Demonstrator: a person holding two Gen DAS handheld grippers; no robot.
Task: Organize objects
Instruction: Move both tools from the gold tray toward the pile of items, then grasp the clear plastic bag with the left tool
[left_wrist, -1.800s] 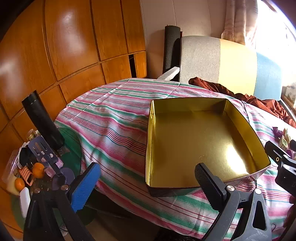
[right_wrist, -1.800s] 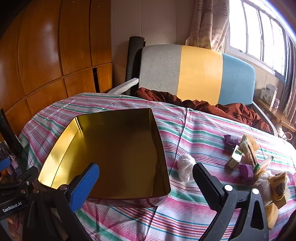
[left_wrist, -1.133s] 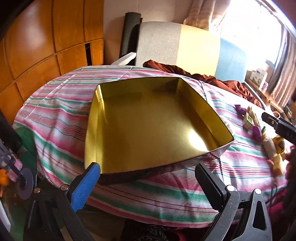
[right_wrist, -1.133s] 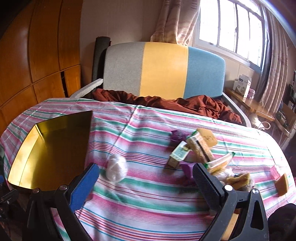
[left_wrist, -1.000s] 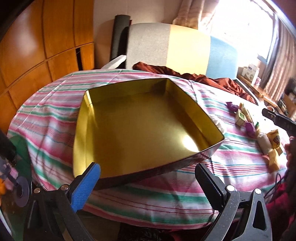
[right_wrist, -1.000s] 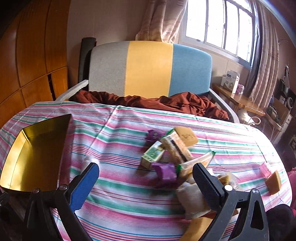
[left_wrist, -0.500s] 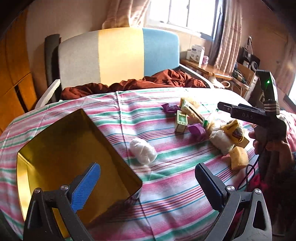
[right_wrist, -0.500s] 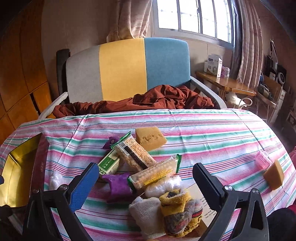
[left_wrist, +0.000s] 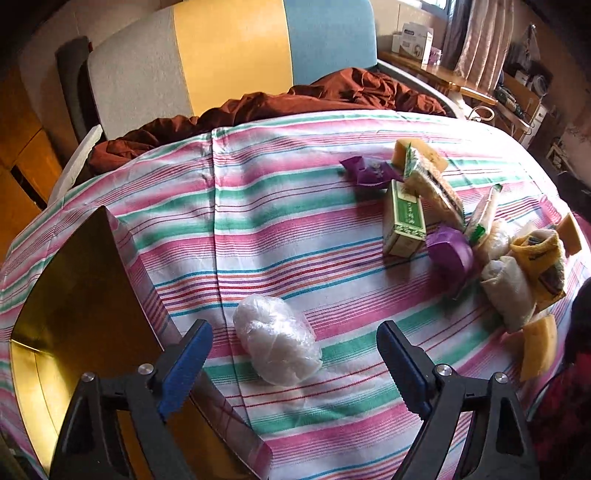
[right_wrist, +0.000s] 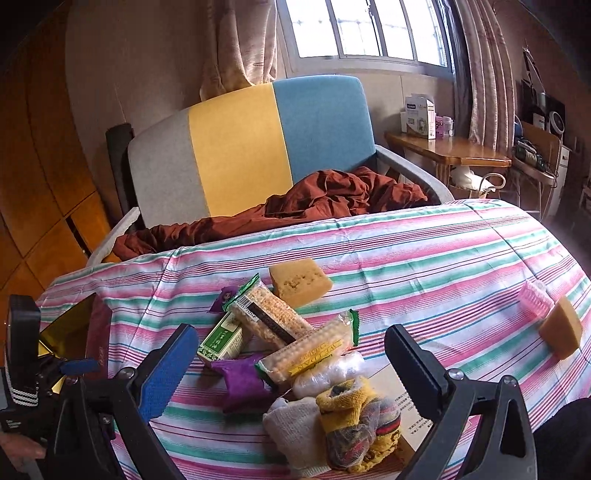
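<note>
Clear crinkled plastic bundle (left_wrist: 277, 345) between my left tool (left_wrist: 293, 363) jaws, closing, untouched; soft, light, slippery: pinch mid-body.

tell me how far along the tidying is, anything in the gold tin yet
Nothing is done: what shows of the gold tin is bare. The left gripper is closing around the clear plastic bundle, not yet gripping. The right gripper hangs open over the snack pile, untouched.

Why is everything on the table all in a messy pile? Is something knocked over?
Yes: the snack packets, green box, purple wrappers and rolled socks lie heaped crookedly together, some leaning on others. The gold tin is still empty. One clear plastic bundle sits alone, apart from the pile.
</note>
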